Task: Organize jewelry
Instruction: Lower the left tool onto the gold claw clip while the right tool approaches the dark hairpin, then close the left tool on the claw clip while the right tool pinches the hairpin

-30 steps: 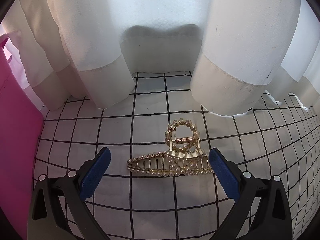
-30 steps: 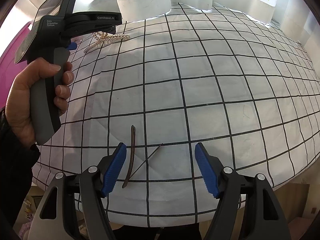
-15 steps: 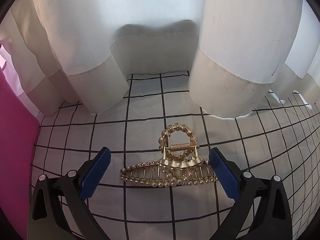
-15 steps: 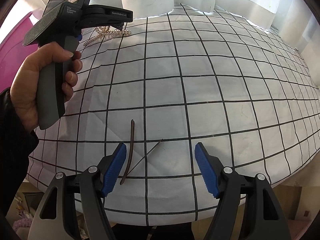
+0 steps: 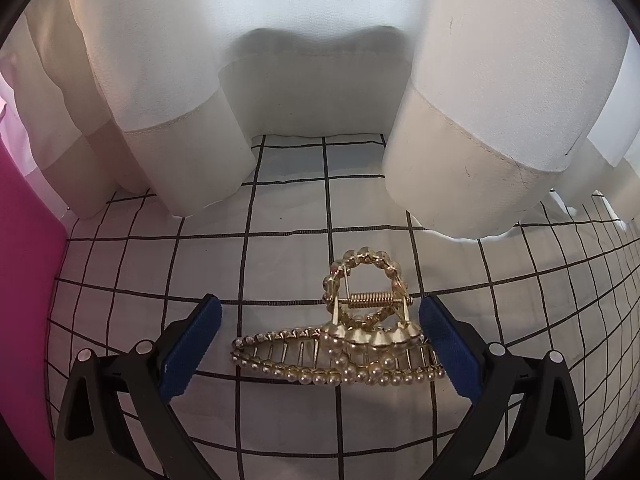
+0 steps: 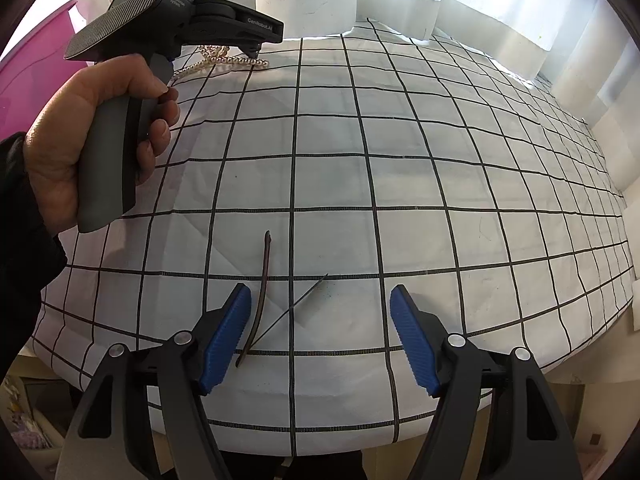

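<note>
The left gripper [image 5: 316,344] stood with its blue pads spread wide, pinching nothing, and the gold hair claw clip [image 5: 348,344] edged with pearls lay on the cloth between them. The clip's right end sat just at the right pad [image 5: 448,356], though contact could not be judged, while its left tip lay clear of the left pad [image 5: 188,352]. The clip rested on its side, its spring and round handle loop pointing away from the camera. The right gripper [image 6: 320,332] was likewise spread and empty, hanging over the near edge of the table. A thin, dark, curved stick [image 6: 260,300] lay just beside its left pad [image 6: 226,338], and a finer dark strand [image 6: 298,306] crossed the gap between the pads. Beneath everything stretched a white tablecloth [image 6: 400,184] with a black grid. From the right wrist view, a person's left hand [image 6: 84,148] gripped the grey handle of the left tool at the far left corner, where the pearl edge of the clip showed below it. White curtains [image 5: 320,60] hung behind the table, and a pink surface [image 5: 24,280] stood at the left.
</note>
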Tool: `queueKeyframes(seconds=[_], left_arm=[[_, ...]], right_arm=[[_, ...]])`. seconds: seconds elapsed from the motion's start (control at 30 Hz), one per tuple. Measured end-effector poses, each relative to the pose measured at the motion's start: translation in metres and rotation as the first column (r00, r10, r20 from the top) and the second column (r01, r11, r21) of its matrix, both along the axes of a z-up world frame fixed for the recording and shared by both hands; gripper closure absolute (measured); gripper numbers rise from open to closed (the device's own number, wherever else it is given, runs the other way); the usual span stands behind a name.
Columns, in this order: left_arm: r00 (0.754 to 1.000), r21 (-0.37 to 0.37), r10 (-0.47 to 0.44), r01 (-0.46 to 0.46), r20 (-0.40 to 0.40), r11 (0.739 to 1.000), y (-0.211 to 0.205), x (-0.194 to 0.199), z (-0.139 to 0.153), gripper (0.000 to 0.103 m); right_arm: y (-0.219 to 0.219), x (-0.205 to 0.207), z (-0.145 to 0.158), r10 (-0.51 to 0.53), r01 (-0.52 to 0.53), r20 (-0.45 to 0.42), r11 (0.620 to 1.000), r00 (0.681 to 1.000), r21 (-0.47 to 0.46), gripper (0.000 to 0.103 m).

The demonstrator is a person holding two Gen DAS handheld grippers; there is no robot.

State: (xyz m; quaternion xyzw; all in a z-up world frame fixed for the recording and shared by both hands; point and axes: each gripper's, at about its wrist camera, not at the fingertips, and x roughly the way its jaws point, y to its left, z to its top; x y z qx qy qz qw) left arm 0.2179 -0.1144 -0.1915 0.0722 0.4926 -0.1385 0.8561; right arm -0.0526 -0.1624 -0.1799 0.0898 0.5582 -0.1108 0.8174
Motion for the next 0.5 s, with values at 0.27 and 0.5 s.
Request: queueKeyframes(seconds=[0.27, 0.5], left_arm=[[1.000, -0.007, -0.007, 0.007, 0.011, 1.000, 0.004, -0.001, -0.001, 0.008], [0.997, -0.058, -0.069, 0.071, 0.033, 0.996, 0.002, -0.018, 0.011, 0.065]], right_arm=[[0.008, 0.003, 0.005, 0.055, -0.054, 0.019, 0.999, 0.998, -0.004, 0.066], [0.006, 0.005, 0.005, 0.073, -0.074, 0.034, 0.997, 0.997, 0.019, 0.086]])
